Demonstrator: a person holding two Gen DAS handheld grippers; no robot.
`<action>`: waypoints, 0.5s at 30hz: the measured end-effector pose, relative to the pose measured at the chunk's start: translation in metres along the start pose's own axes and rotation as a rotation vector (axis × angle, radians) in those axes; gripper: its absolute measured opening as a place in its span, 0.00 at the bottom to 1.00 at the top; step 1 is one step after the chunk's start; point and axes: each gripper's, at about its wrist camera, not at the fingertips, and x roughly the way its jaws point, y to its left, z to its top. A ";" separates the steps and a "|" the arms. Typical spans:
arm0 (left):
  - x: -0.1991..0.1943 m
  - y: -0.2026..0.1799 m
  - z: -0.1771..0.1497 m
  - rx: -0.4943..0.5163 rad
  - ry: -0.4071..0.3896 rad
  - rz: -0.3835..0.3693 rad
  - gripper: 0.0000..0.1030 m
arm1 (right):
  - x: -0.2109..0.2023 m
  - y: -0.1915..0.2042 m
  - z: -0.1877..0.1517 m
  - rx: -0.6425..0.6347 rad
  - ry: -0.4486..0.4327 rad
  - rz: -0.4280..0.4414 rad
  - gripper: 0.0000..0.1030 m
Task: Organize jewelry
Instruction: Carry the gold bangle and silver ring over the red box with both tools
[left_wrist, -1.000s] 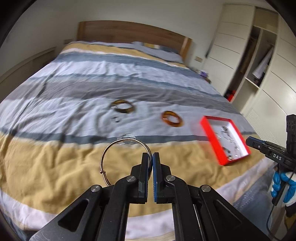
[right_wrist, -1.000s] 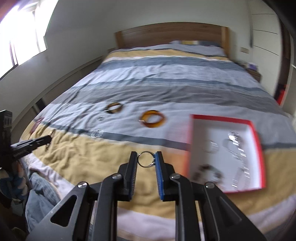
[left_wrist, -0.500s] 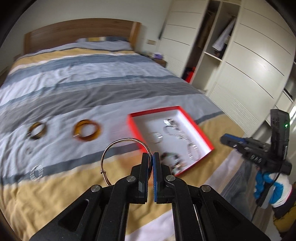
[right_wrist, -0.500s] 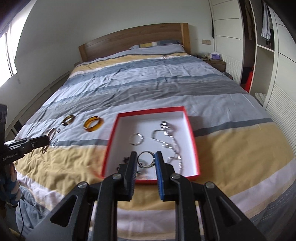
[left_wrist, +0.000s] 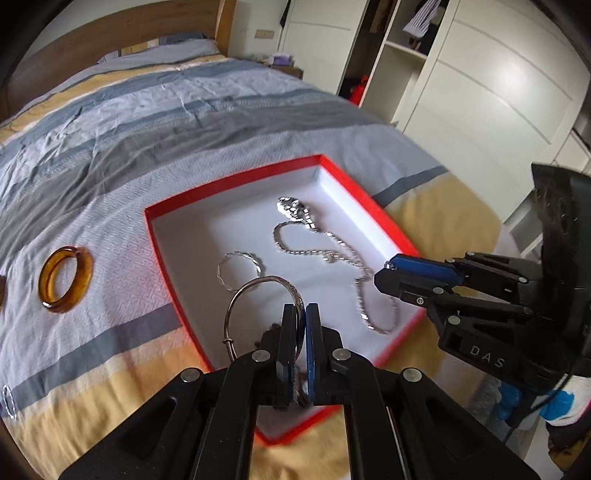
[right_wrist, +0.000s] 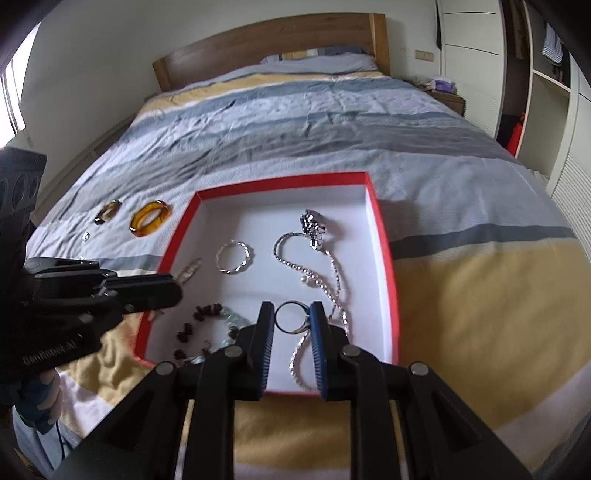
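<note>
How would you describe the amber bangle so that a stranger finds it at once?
Start at the striped bed and find the red box lying on it. Just outside the box's far left corner, two bangles lie on the pale stripe. The amber bangle is the nearer one: thick, glossy, clear orange, while the dark mottled bangle beside it is thinner.

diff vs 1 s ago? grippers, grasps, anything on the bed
Both grippers swung from the striped bedspread to over the red-rimmed white box. Left gripper still clamps the thin silver bangle; right gripper still holds the small silver ring. Amber bangle unmoved.
</note>
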 end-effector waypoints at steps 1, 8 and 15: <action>0.007 0.002 0.001 -0.002 0.010 0.009 0.05 | 0.006 -0.002 0.002 0.004 0.008 -0.003 0.17; 0.037 0.011 0.000 -0.013 0.056 0.023 0.04 | 0.040 -0.004 0.008 -0.022 0.073 -0.018 0.18; 0.047 0.014 -0.005 -0.033 0.071 0.016 0.06 | 0.051 -0.007 -0.001 -0.038 0.108 -0.040 0.18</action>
